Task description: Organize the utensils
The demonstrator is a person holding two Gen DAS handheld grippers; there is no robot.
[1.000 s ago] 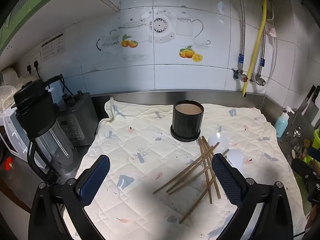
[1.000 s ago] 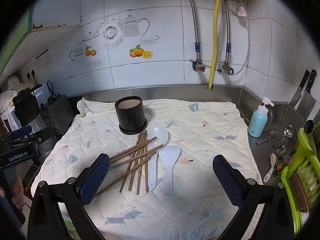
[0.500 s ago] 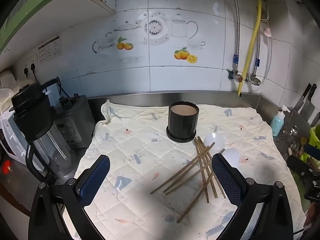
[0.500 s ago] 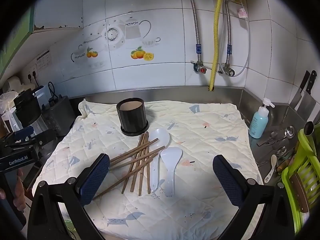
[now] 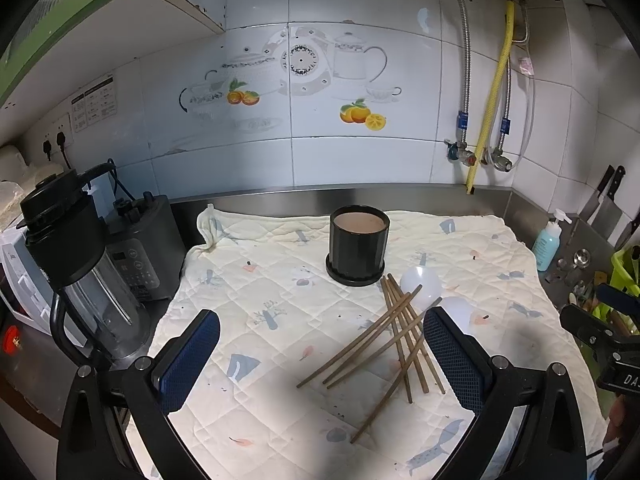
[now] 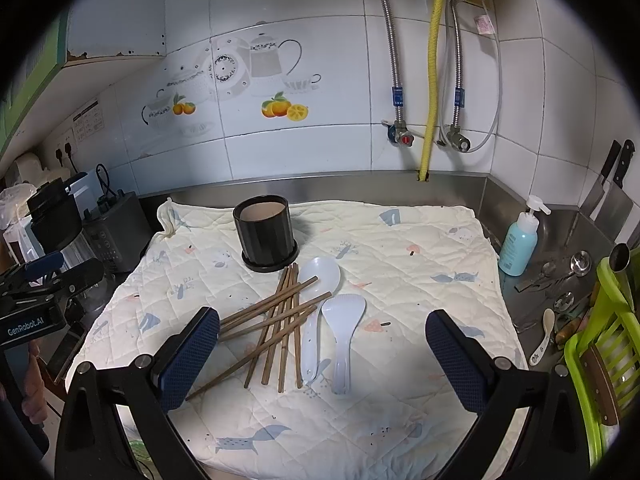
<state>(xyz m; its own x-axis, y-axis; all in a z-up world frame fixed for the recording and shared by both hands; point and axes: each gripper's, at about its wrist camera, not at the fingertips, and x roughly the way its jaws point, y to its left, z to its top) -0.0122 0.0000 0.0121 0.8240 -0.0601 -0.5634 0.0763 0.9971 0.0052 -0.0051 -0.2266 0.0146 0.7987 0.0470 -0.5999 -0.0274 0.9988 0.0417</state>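
Nothing has gone into the holder (image 6: 266,238) yet, as far as the pictures show: the black pot stands upright on its saucer toward the far middle of the cloth (image 6: 420,240) that covers the surface, and its mouth looks empty of utensils. All the utensils lie loose on the cloth just in front of it.

The chopsticks (image 6: 280,320) sit in a crossed, untidy heap whose far ends almost reach the holder's base, fanning out toward the near left. Just right of them lie two white spoons: the round spoon (image 6: 320,280) with some chopsticks resting over its bowl, and the flat spoon (image 6: 344,320) beside it, handle pointing near.

The left tongs (image 5: 320,364) are released, jaws spread wide and empty, hovering over the near part of the cloth with the chopstick heap toward their right jaw. The right tongs (image 6: 322,356) are likewise released and empty, held above the heap and spoons, which lie between their jaws.

So the job looks to be at its start. Everything is left: picking up chopsticks, likely a few at a time since they overlap, then both spoons, and standing them in the holder.
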